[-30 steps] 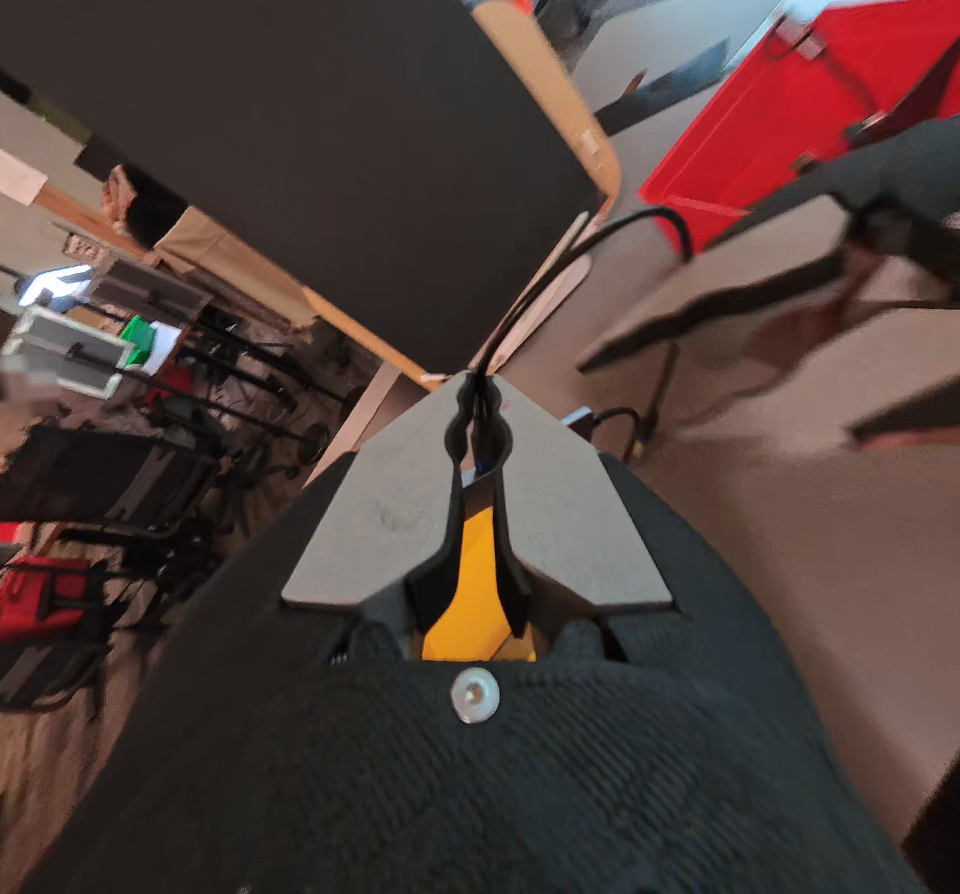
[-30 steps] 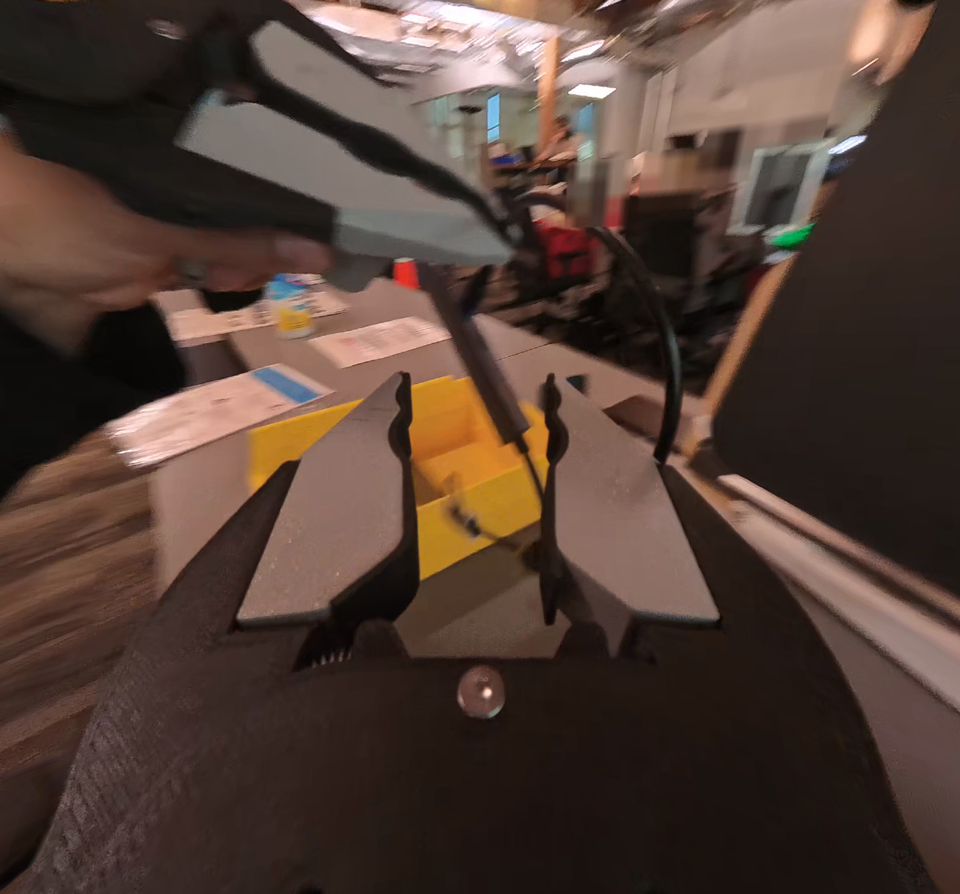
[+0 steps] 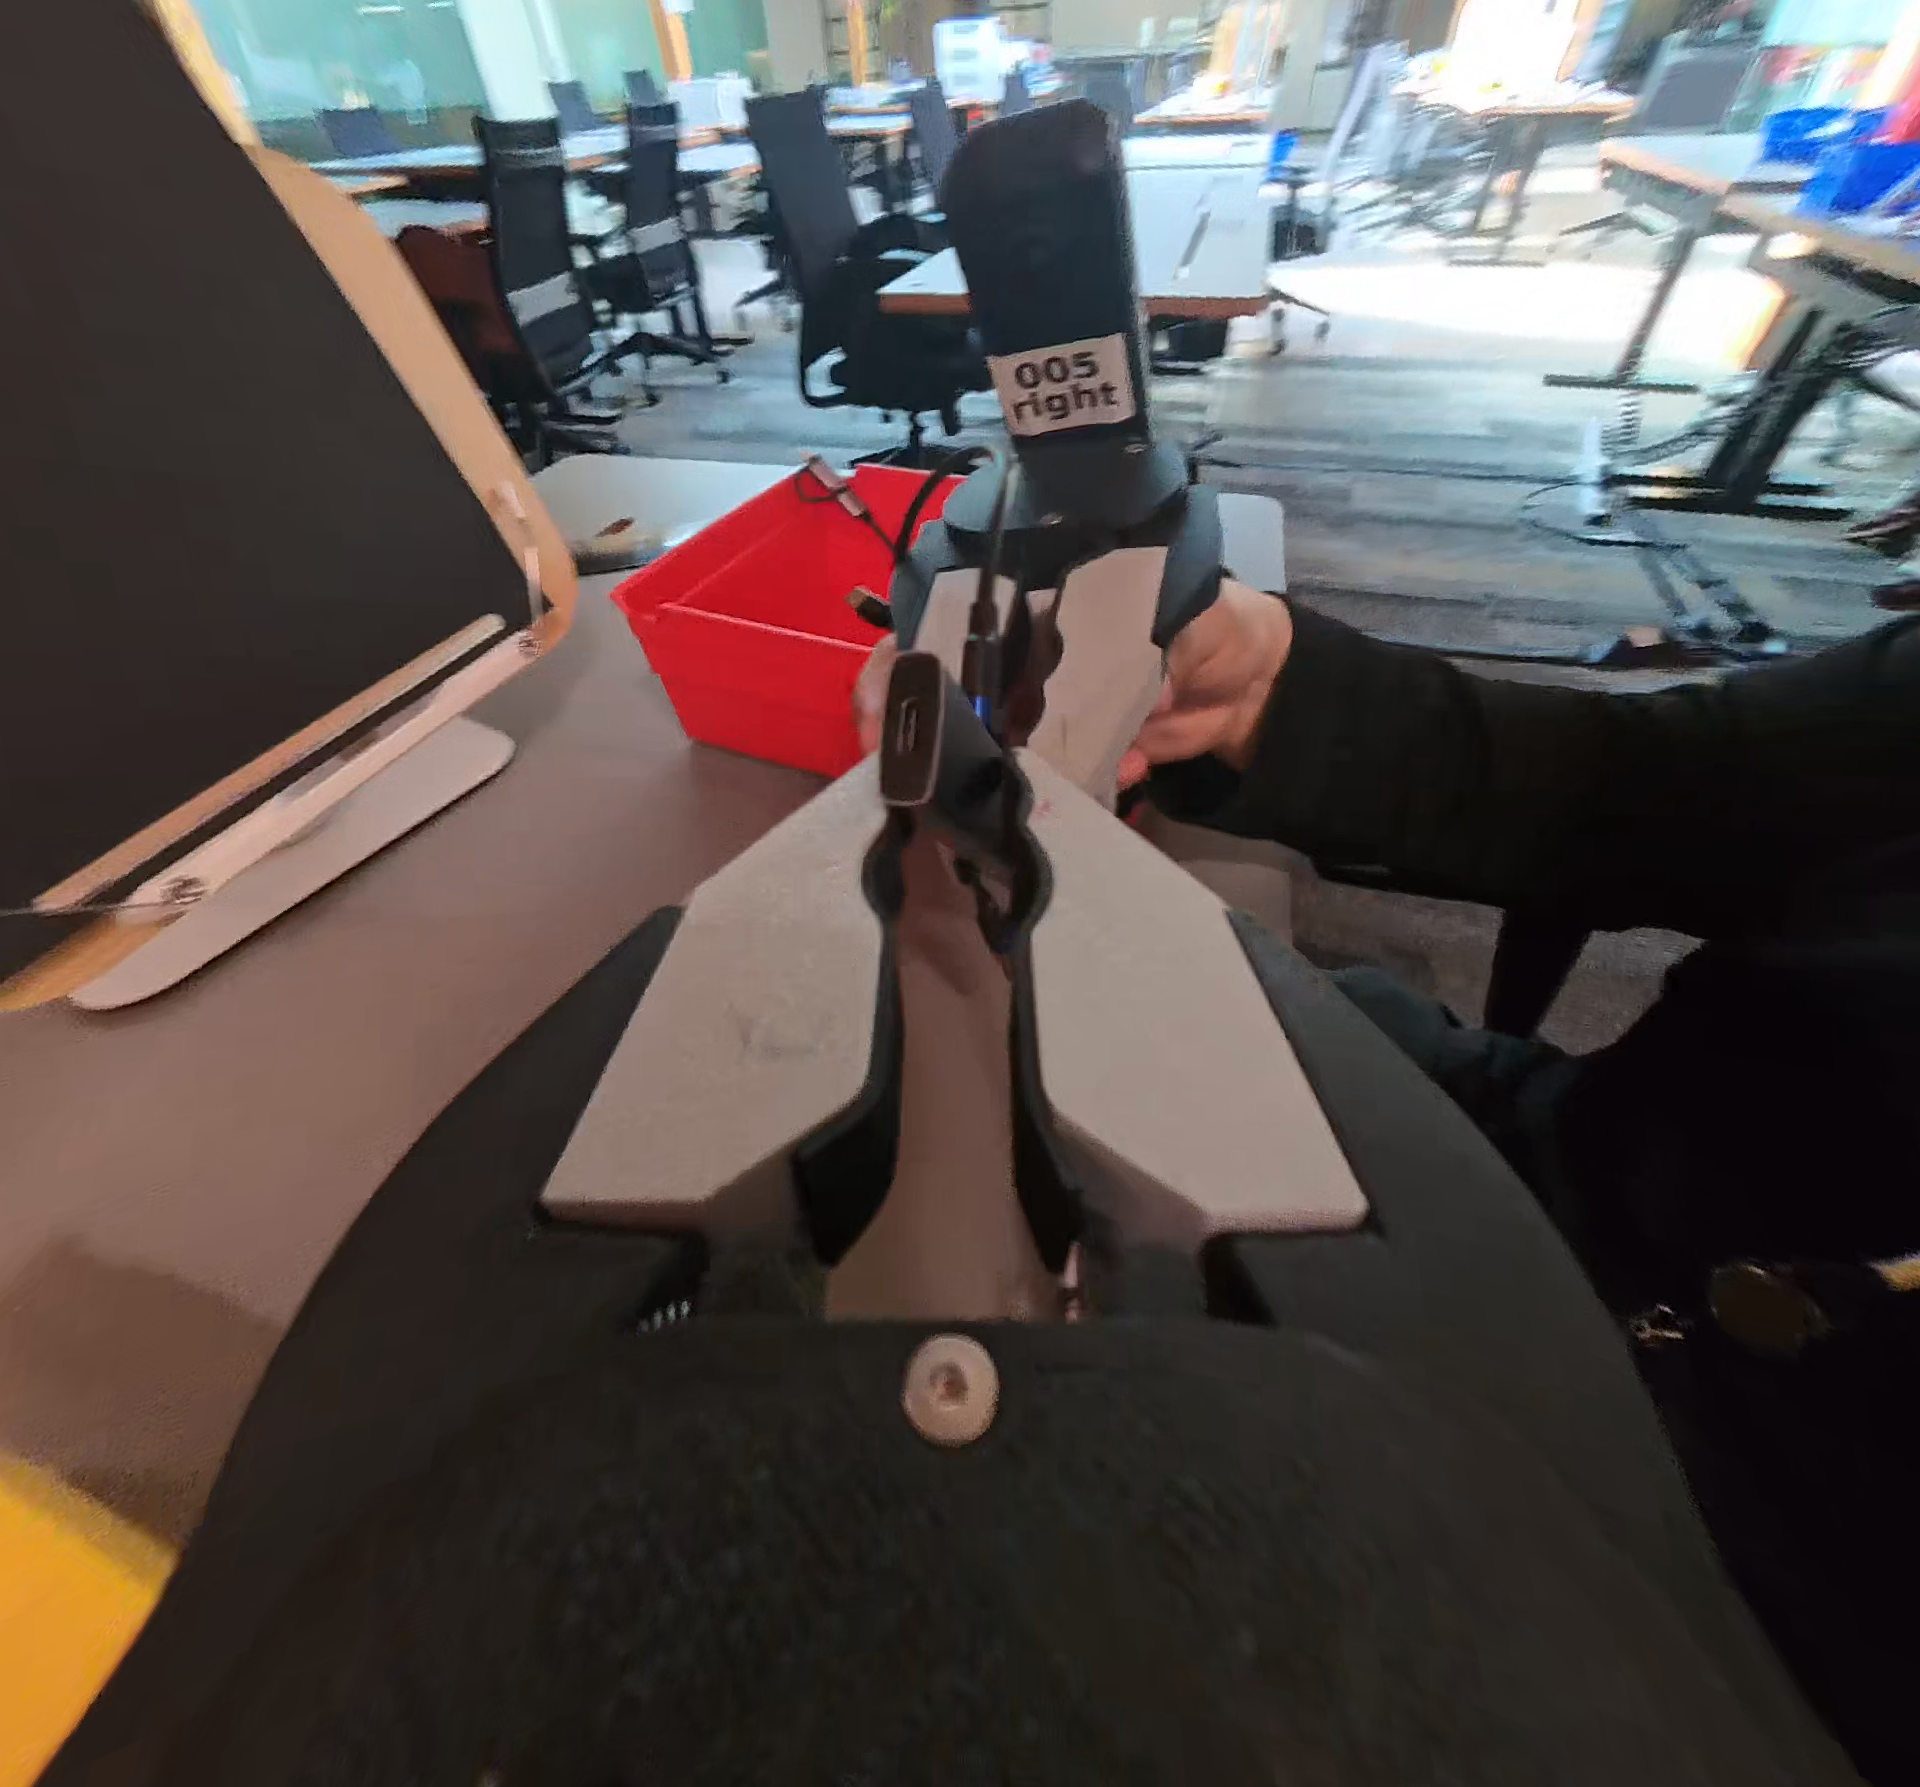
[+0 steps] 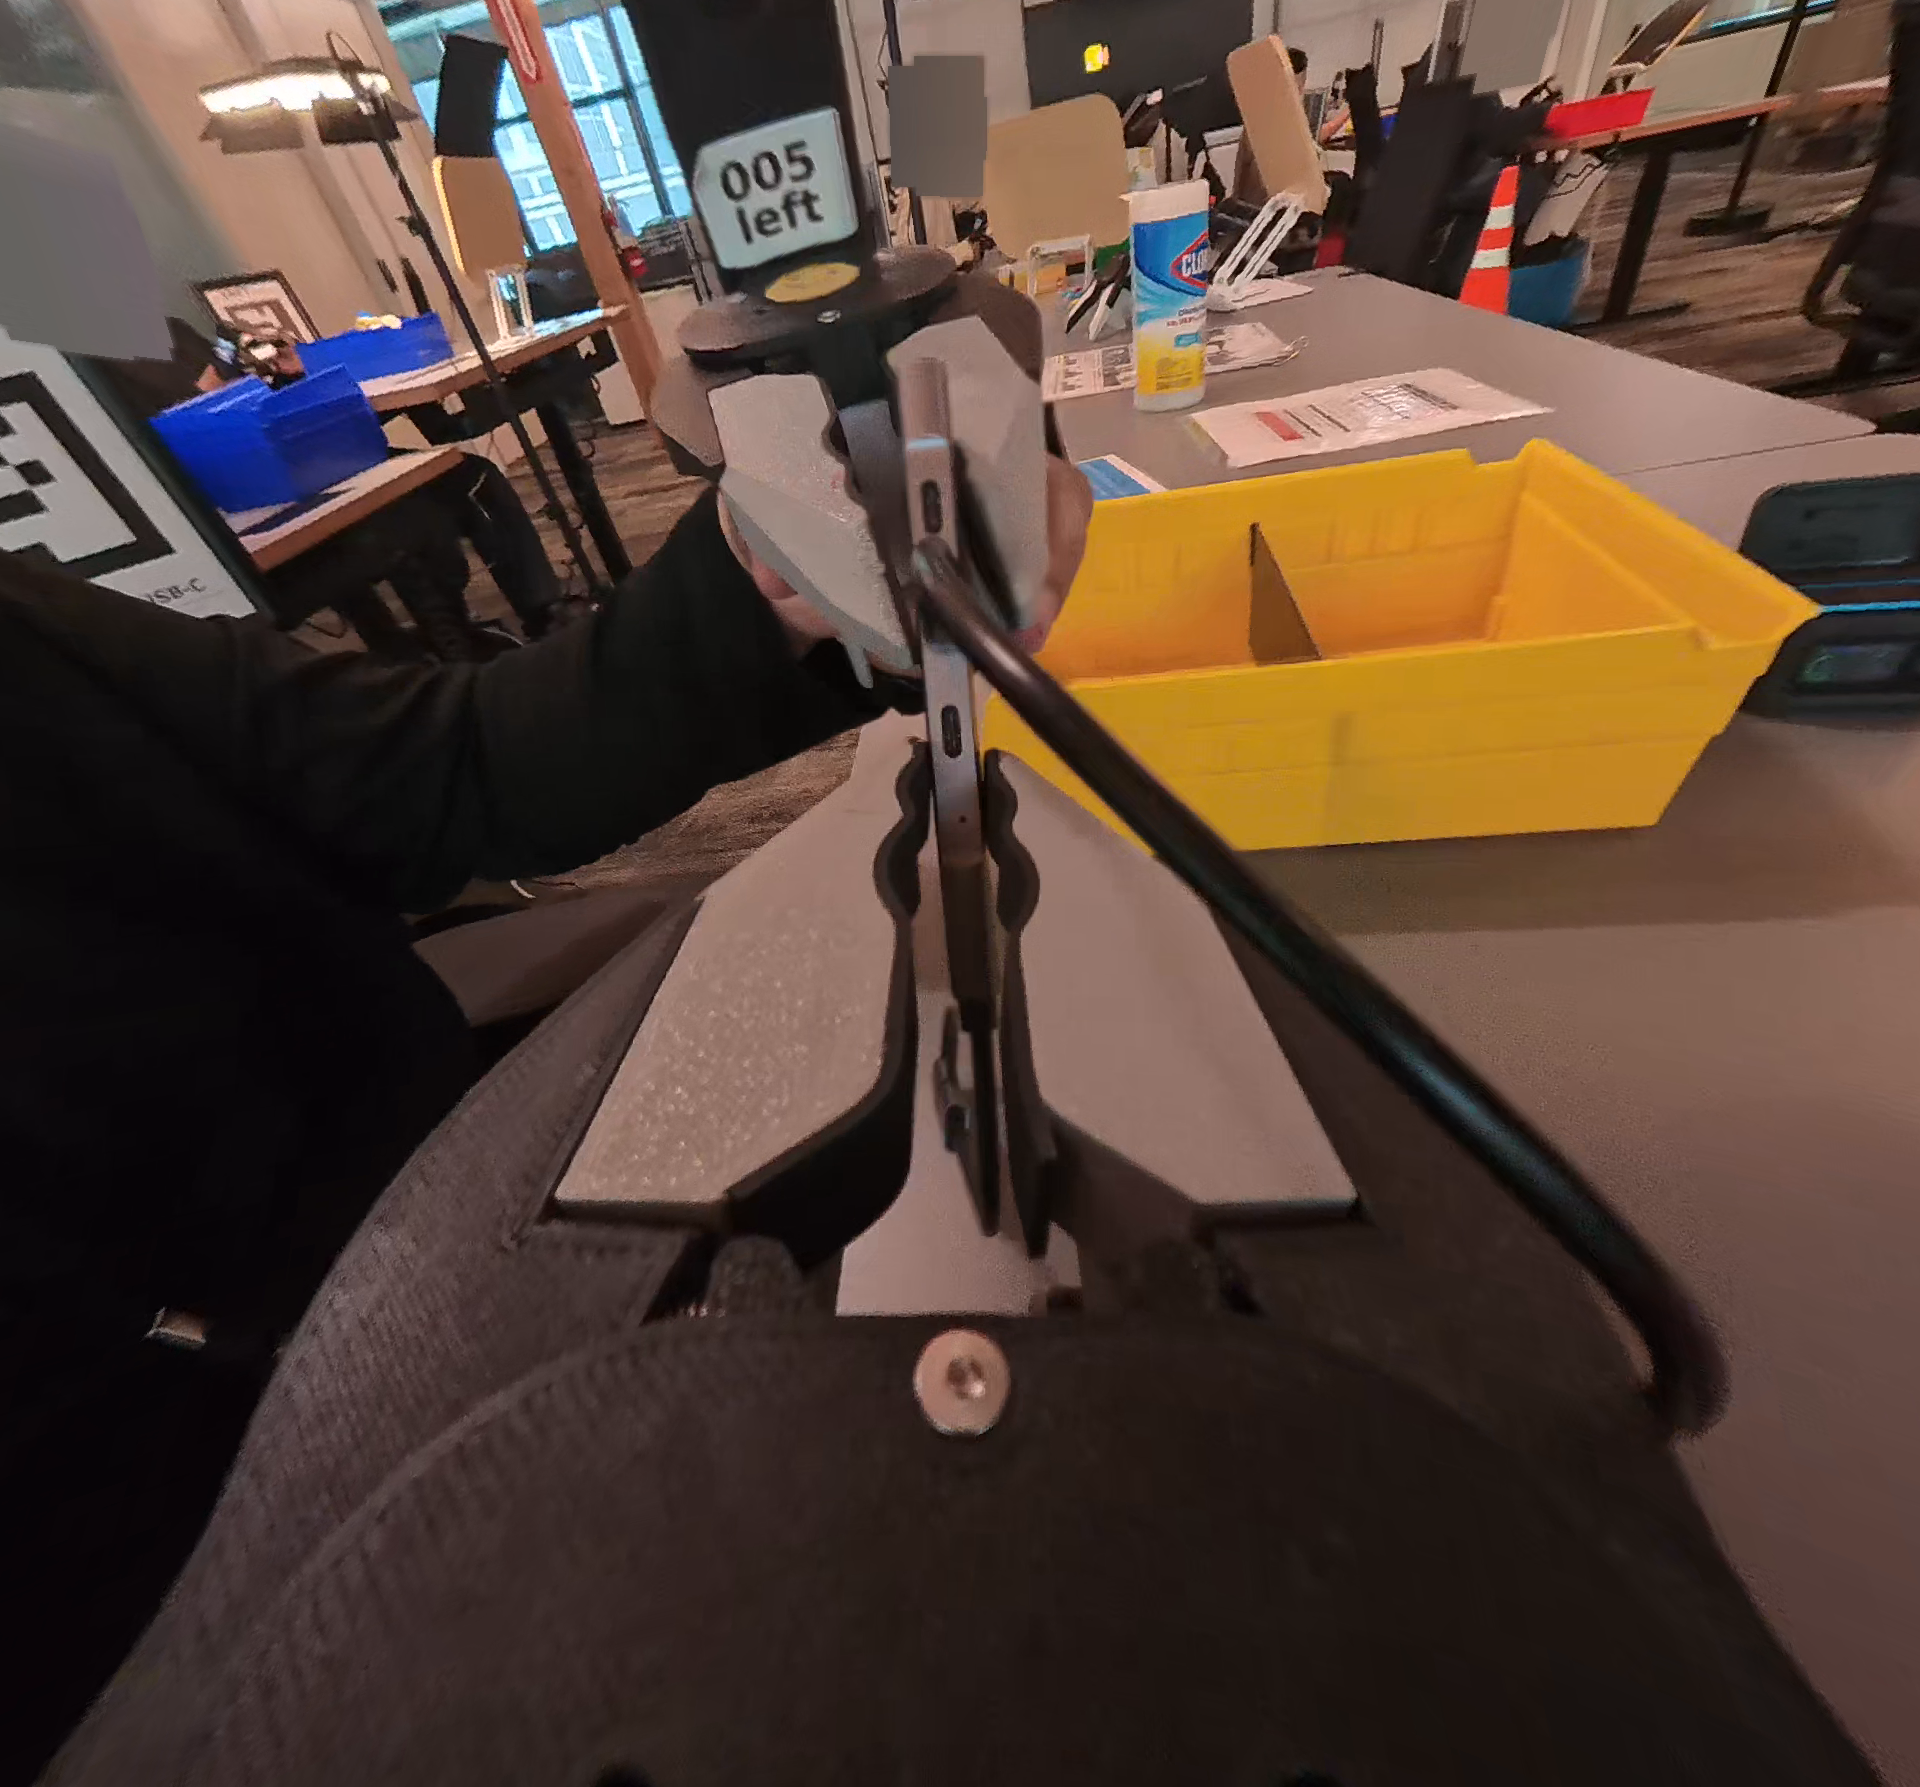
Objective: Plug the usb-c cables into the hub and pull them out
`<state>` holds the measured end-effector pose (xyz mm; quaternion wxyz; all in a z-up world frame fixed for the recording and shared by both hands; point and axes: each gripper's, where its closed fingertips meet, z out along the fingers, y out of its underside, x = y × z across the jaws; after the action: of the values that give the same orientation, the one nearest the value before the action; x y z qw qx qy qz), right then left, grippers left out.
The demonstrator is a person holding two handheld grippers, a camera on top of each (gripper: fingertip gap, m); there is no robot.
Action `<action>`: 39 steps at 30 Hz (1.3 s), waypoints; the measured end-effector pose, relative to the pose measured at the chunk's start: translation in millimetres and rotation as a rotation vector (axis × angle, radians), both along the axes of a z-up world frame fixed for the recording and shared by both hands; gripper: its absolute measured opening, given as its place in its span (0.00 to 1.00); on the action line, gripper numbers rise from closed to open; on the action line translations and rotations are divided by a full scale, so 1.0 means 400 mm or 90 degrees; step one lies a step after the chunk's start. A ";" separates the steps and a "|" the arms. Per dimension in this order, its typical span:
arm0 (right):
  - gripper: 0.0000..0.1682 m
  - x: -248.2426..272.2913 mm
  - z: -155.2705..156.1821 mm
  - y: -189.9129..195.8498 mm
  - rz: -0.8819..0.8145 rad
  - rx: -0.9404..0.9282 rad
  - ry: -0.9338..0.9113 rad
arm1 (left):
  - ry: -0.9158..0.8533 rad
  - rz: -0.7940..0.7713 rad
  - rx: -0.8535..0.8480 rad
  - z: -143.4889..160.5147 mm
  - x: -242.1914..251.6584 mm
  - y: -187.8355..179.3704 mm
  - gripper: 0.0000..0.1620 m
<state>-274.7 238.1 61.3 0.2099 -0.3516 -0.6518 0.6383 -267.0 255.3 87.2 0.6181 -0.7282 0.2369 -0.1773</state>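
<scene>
Table (image 4: pixel 1558 1010): flat, matte grey-brown top; carries all below.

Black panel (image 3: pixel 208 387): large, matte, pale rounded edging, tilted on a metal foot; at 10 o'clock in the left wrist view.

Yellow bin (image 4: pixel 1351 761): rigid plastic, rectangular, ribbed walls, one dark divider inside; at 2 o'clock in the right wrist view.

Red bin (image 3: pixel 758 667): rigid plastic, open top, loose cable ends inside; at 11 o'clock, behind the grippers.

Right gripper (image 4: pixel 961 802): grey speckled finger plates, black scalloped pads; clamped on the hub's flat faces.

Left gripper (image 3: pixel 951 854): same build, jaws drawn narrow, pinching the black plug end of the cable at the tips, just beside the hub's end.

Hub (image 4: pixel 951 698): slim grey metal bar, held edge-on and upright above the table, oval ports along its edge; at 12 o'clock, spanning between both grippers.

Usb-c cable (image 4: pixel 1247 916): black, round, glossy; leaves the hub's edge and arcs toward 4 o'clock.
</scene>
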 end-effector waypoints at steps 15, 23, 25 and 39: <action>0.05 0.008 0.062 0.030 -0.091 -0.133 0.097 | -0.158 -0.046 -0.014 -0.030 0.008 -0.003 0.05; 0.02 -0.007 0.057 0.027 -0.021 -0.163 0.087 | -0.191 -0.005 0.043 -0.030 0.000 0.010 0.05; 0.02 -0.015 0.058 0.028 -0.012 -0.166 0.071 | -0.198 0.005 0.050 -0.030 -0.007 0.011 0.05; 0.01 -0.074 0.071 0.033 -0.010 -0.243 0.093 | -0.283 0.077 0.144 -0.025 -0.055 0.021 0.05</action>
<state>-304.4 251.1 89.7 0.1907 -0.3429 -0.4993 0.7725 -289.1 263.6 77.3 0.7422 -0.6105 0.0694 -0.2678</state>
